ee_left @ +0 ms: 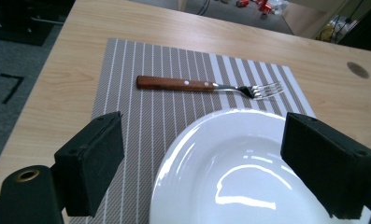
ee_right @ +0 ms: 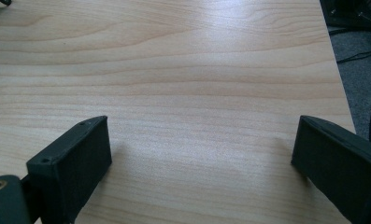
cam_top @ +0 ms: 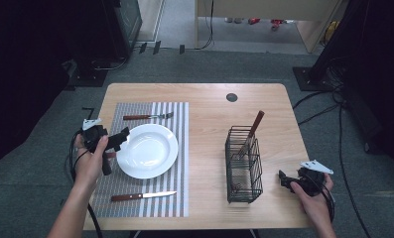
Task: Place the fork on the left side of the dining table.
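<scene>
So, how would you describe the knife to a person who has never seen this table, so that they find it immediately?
Start from the striped placemat on the left half of the wooden table, with the white plate on it. The knife lies on the mat on the near side of the plate. Like the fork on the far side, it has a reddish-brown handle, but it ends in a flat blade.

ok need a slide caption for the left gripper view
Open left gripper poised over white plate on striped placemat, wooden-handled fork lying beyond.
</scene>
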`<state>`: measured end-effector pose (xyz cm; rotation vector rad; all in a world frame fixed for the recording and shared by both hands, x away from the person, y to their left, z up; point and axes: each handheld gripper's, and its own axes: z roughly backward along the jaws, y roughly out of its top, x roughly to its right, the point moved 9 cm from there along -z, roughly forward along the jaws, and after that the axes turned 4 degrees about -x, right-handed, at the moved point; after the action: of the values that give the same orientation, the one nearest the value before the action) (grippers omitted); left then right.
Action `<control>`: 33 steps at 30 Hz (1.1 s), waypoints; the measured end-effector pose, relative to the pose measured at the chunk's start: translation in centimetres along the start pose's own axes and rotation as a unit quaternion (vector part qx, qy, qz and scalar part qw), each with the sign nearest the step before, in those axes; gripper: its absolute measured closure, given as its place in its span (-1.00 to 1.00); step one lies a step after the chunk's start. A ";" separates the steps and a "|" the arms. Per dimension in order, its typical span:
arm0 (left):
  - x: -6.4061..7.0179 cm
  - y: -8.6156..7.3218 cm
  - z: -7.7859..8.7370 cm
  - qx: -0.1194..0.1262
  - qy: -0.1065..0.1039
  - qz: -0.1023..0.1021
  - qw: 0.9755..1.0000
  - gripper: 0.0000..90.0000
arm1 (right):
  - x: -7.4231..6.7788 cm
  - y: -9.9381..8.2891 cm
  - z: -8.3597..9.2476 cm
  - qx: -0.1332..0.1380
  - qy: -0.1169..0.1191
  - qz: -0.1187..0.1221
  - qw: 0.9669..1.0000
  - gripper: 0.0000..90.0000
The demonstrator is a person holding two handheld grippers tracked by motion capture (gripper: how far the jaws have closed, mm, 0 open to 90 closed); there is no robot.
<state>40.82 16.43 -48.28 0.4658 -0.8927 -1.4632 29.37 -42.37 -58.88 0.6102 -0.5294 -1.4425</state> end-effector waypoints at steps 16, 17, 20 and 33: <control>-0.9 -4.3 3.8 0.002 -0.005 -0.007 1.000 -0.70 | 0.0 0.0 0.0 -0.002 -0.001 -0.001 1.000 -0.91; -1.1 -4.6 4.1 0.003 -0.001 -0.008 1.000 -0.70 | 0.0 0.0 0.0 -0.002 -0.001 -0.001 1.000 -0.91; -1.8 -5.6 4.7 0.011 0.020 -0.024 0.999 -0.70 | 0.0 0.0 0.0 -0.002 -0.002 -0.001 1.000 -0.91; -3.5 -9.6 7.0 0.009 0.017 -0.028 0.999 -0.70 | 0.0 0.0 0.0 -0.001 -0.002 -0.002 1.000 -0.91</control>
<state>29.78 20.56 -52.06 0.5321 -0.8728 -1.4947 29.33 -42.35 -58.90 0.6058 -0.5300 -1.4490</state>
